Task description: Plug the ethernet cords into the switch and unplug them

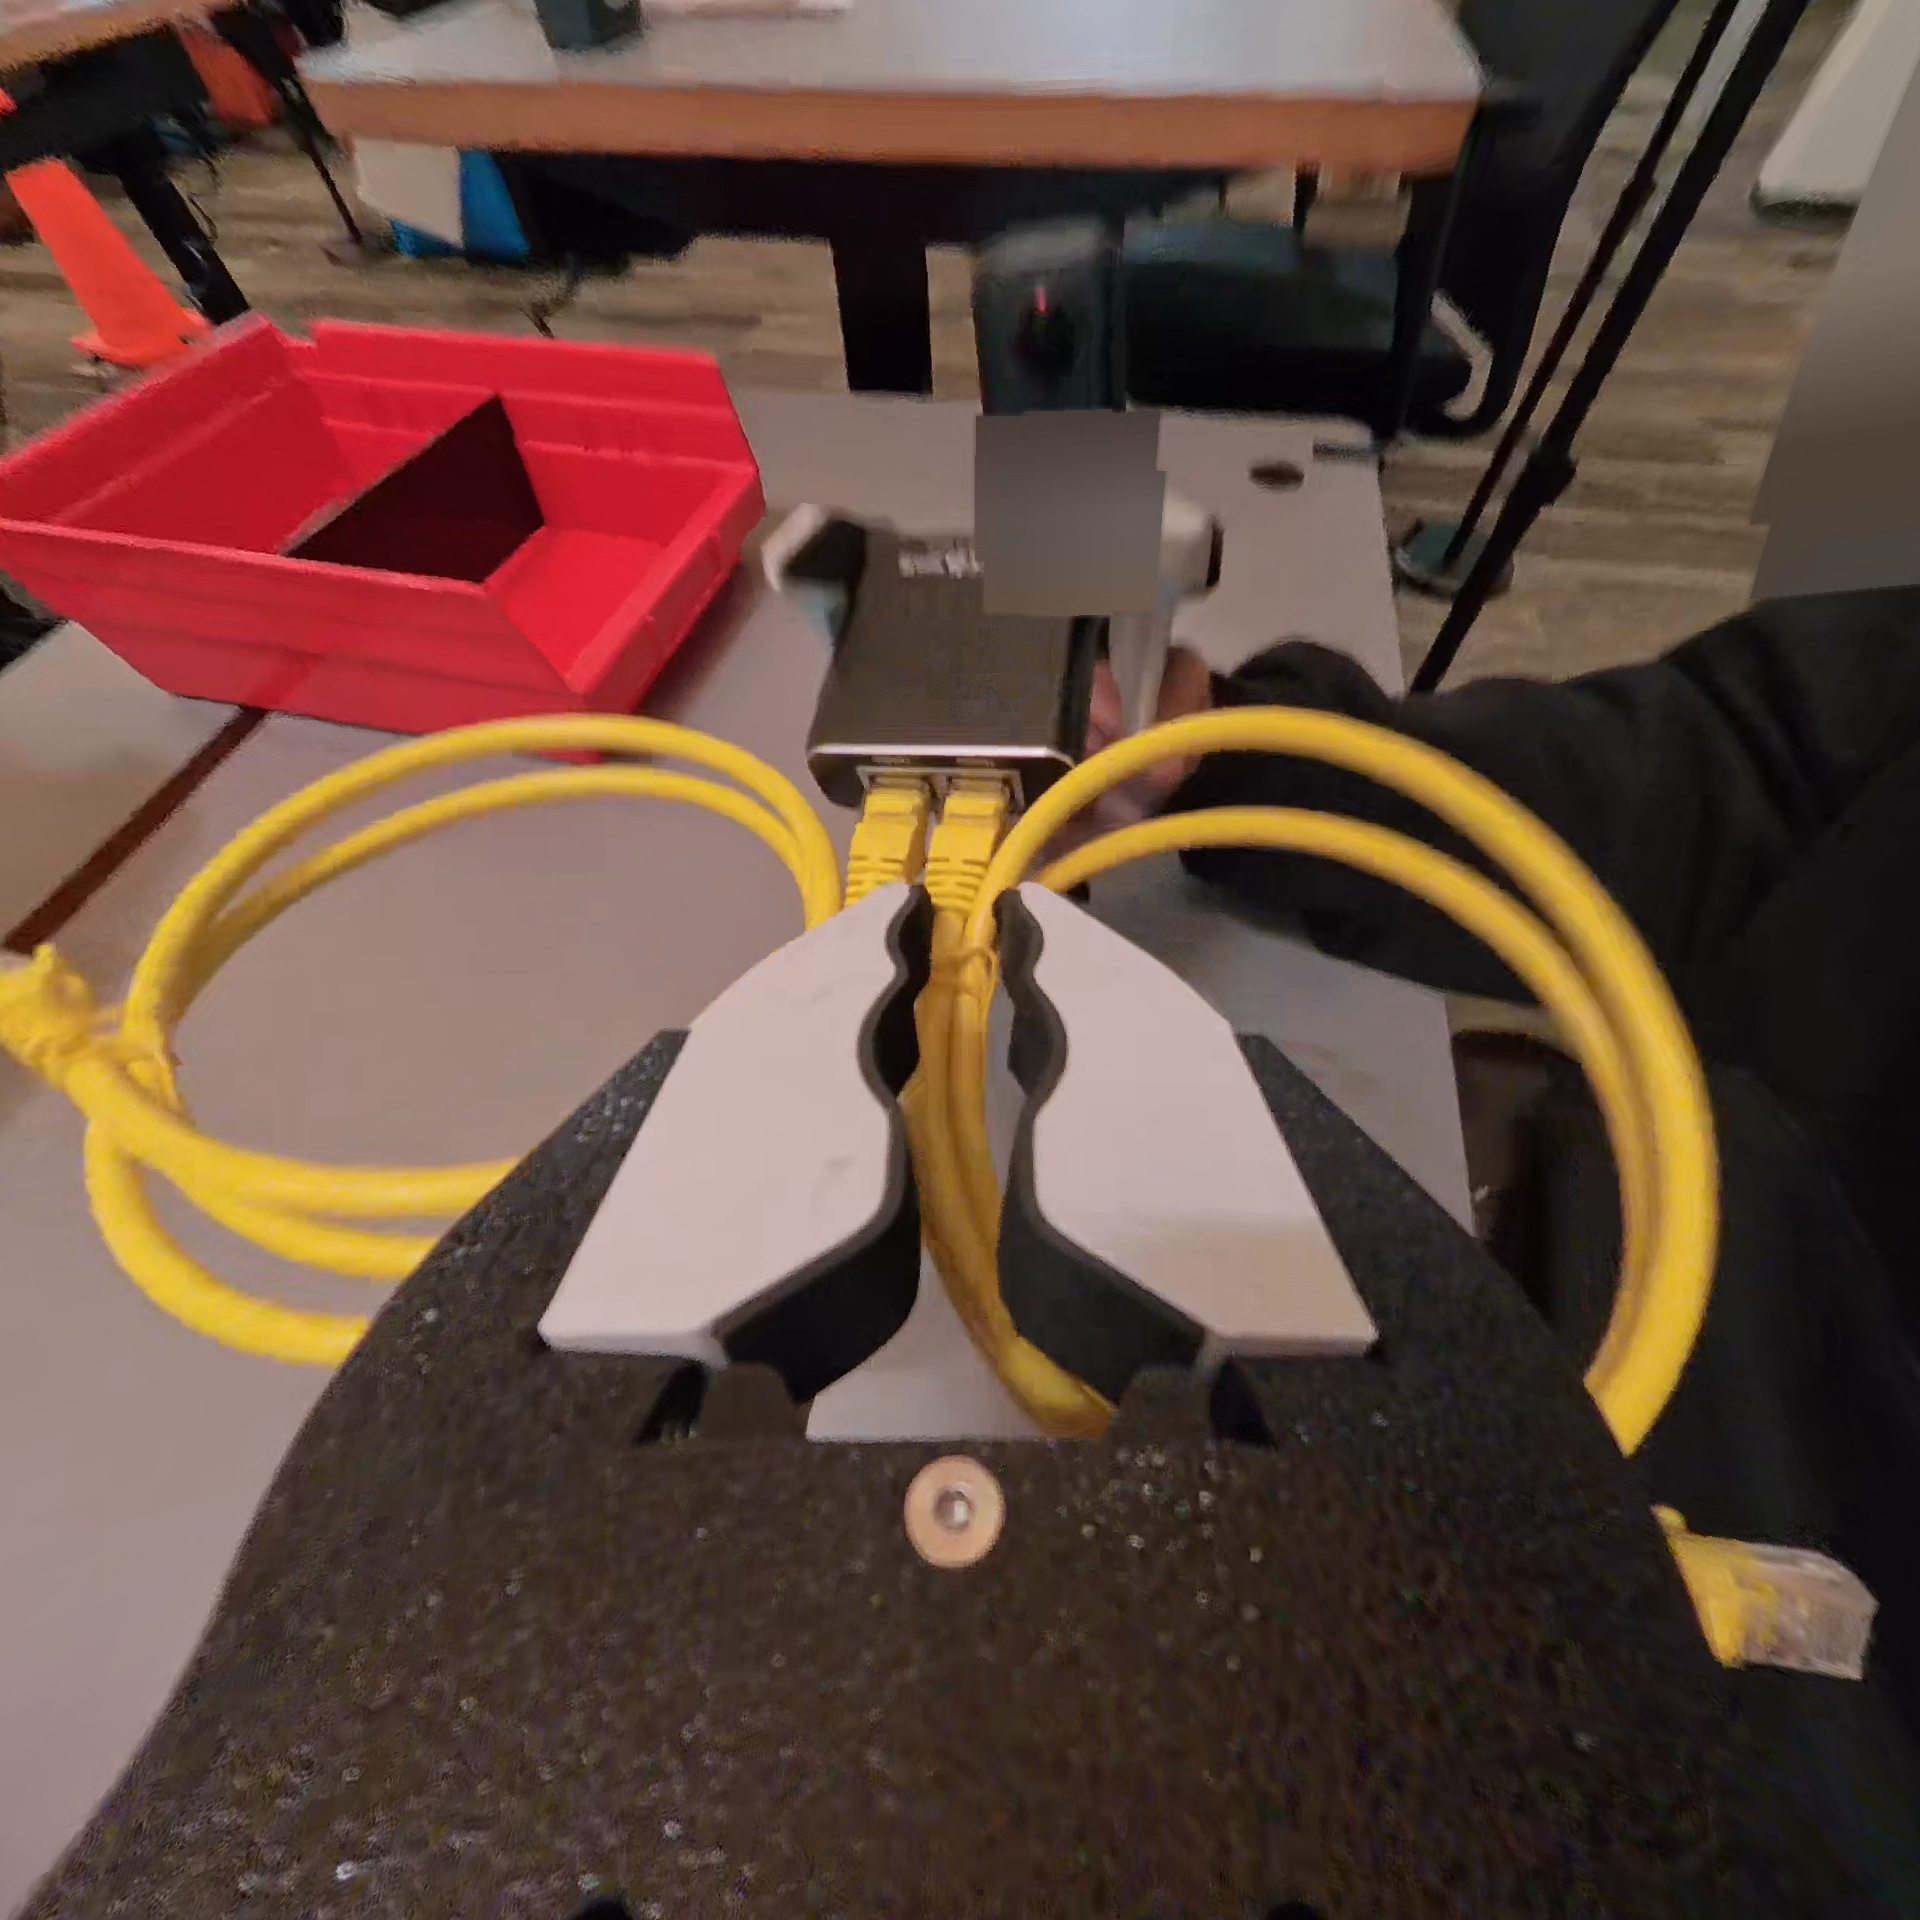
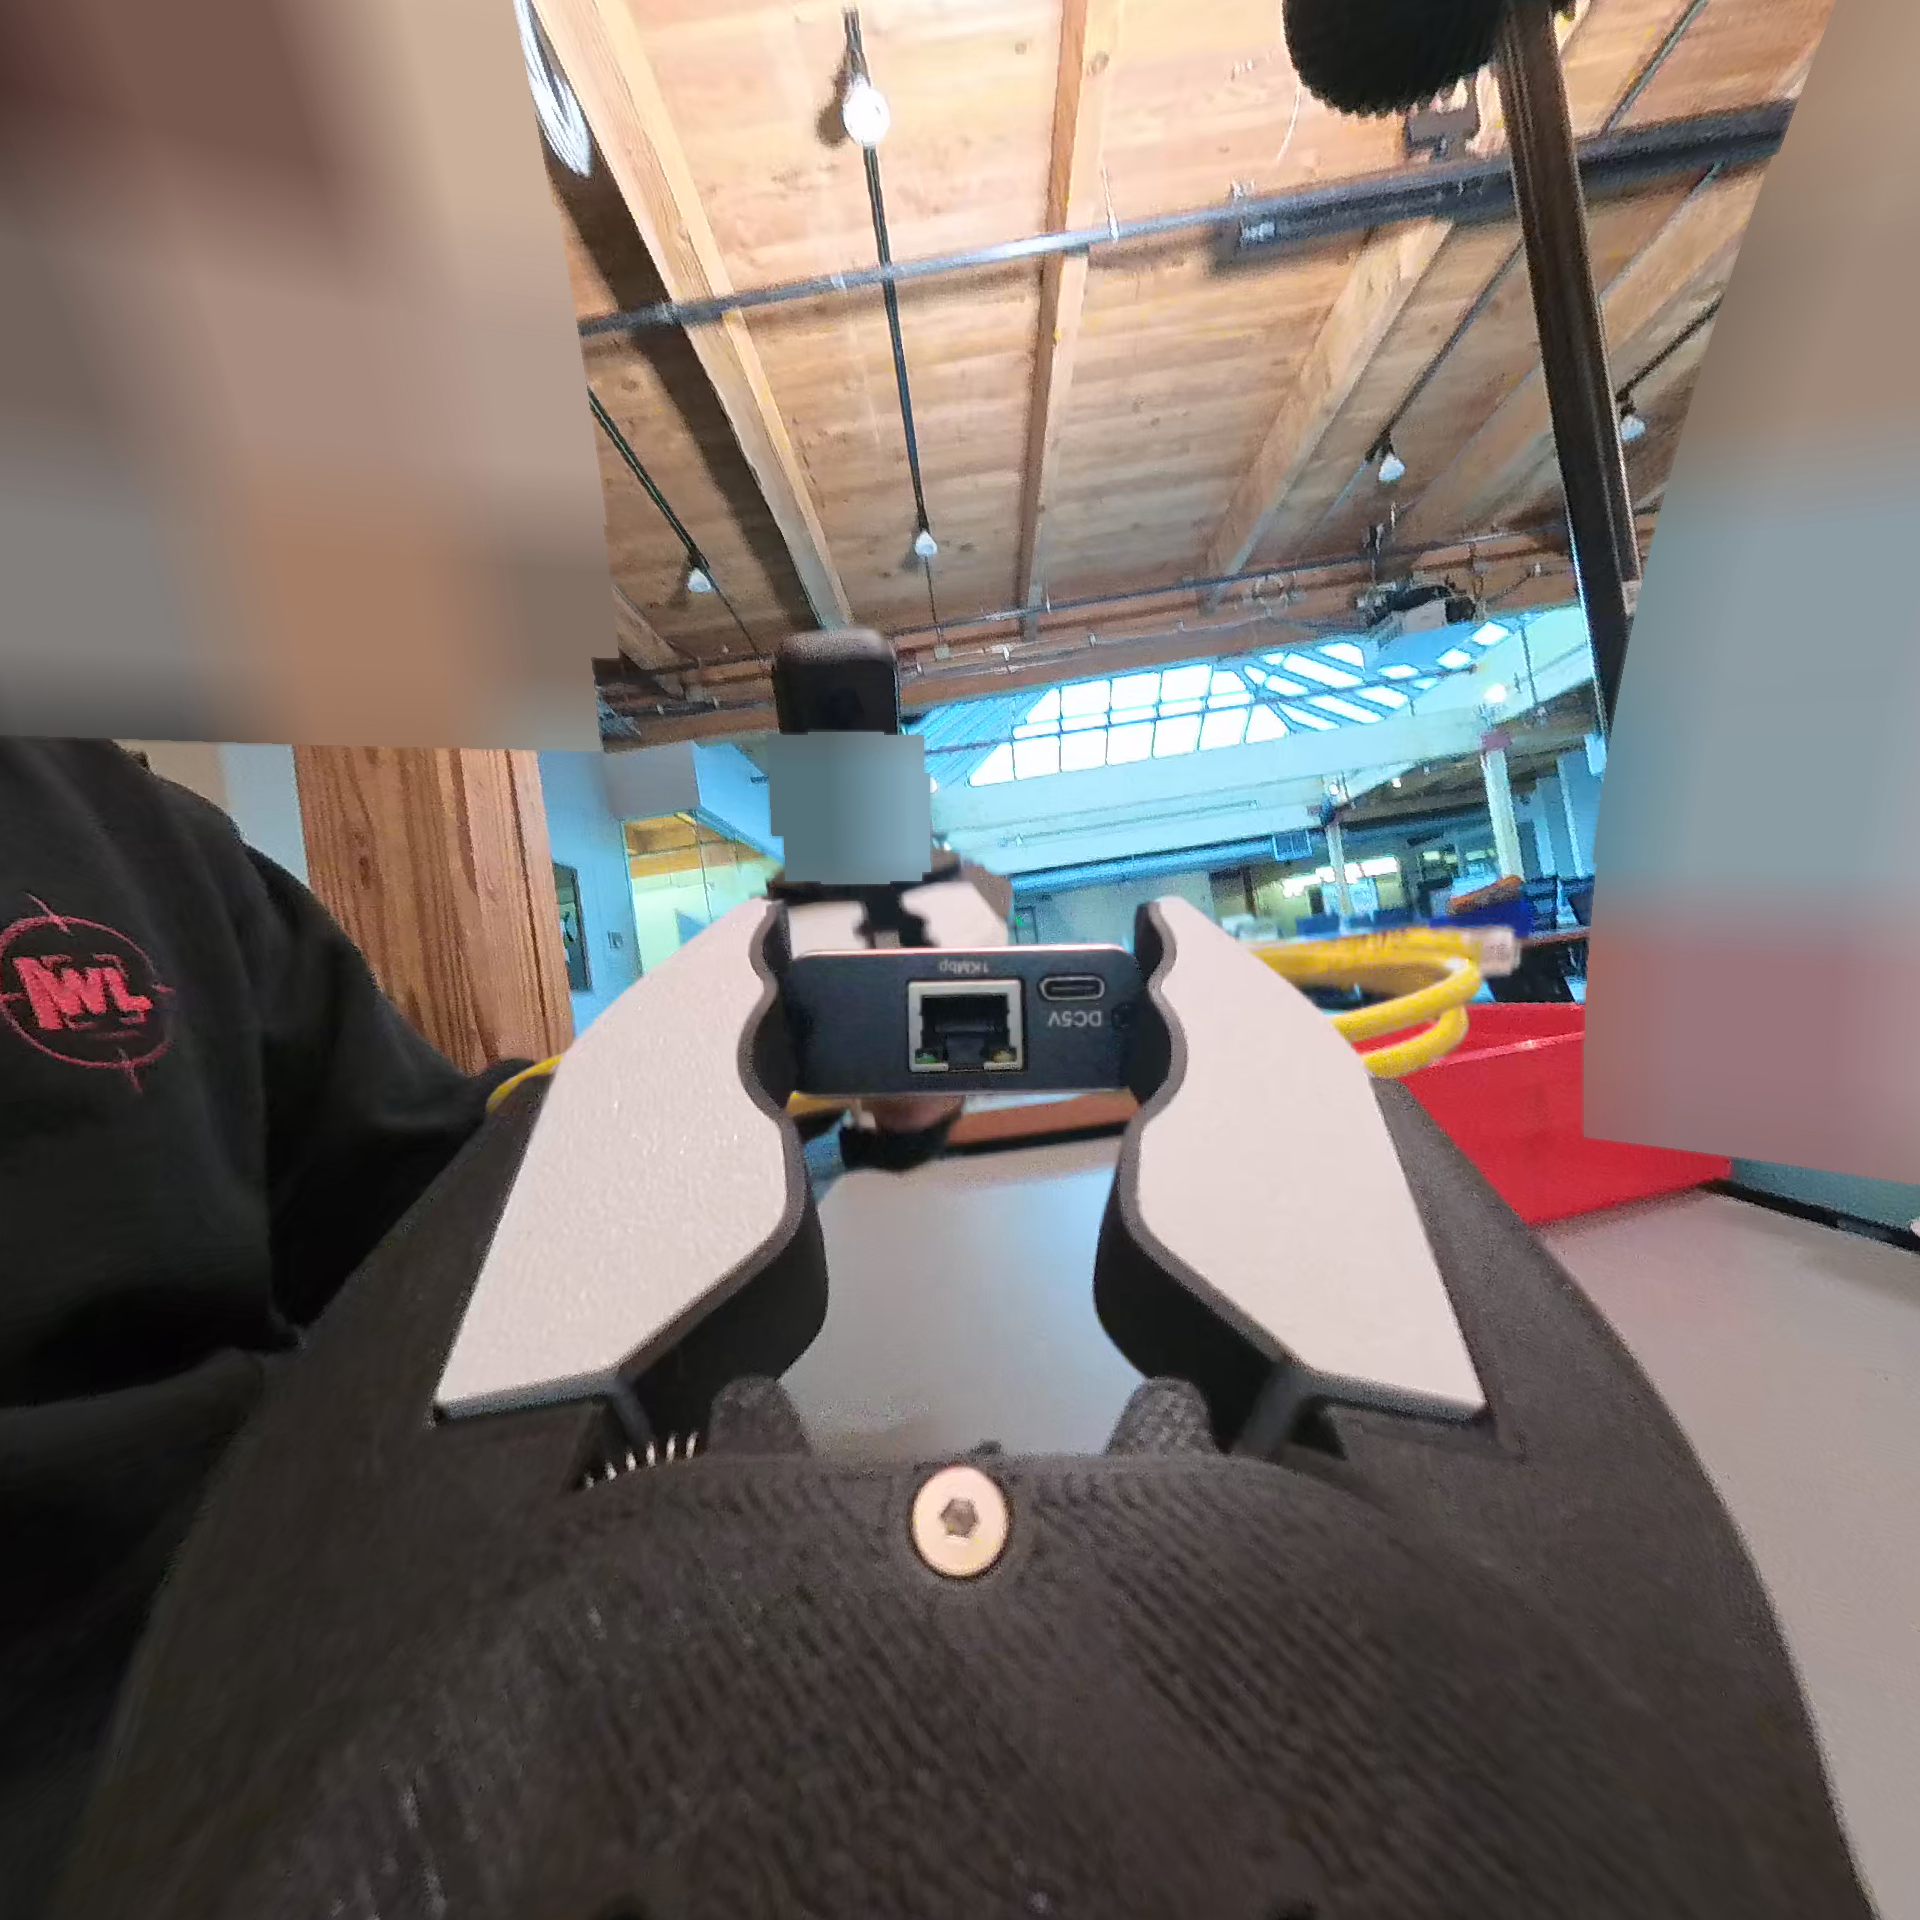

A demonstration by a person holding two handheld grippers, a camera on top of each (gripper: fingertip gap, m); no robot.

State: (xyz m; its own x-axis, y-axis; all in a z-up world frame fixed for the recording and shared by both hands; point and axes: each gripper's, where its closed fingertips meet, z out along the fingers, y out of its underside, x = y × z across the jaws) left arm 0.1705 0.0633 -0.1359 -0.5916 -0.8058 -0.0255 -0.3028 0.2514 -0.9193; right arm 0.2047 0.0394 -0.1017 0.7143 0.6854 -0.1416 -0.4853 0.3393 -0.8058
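Left gripper: We see our left gripper (image 1: 958,914) clenched on the right-hand yellow ethernet cord (image 1: 961,1049), just behind its connector; the cord runs back between the grey fingers (image 1: 769,1132).

Right gripper: Our right gripper (image 2: 956,1013) grasps the black switch (image 2: 961,1023) by its two short sides and holds it off the table, one end toward the camera, showing a single network port and a small oval socket beside it.

Switch, far end: In the left wrist view the switch (image 1: 951,665) carries two yellow plugs side by side in its near face, the left plug (image 1: 883,831) and the right plug (image 1: 971,831), both seated.

Cords: The left-hand cord (image 1: 312,810) loops out to the left over the grey table (image 1: 499,956), and its free end (image 1: 42,1008) lies near the table's left edge. The cord we hold loops out to the right, and its free connector (image 1: 1787,1605) hangs low at the right of the picture.

Bin: A red plastic bin (image 1: 582,623) stands on the table to the left of the switch, close by it.

Person: A black sleeve (image 1: 1662,790) reaches in from the right behind the loops; a black sweatshirt (image 2: 156,1091) fills the left of the right wrist view.

Background: Another table (image 1: 883,114) and an orange cone (image 1: 94,260) stand beyond; wooden ceiling beams (image 2: 1039,312) overhead.
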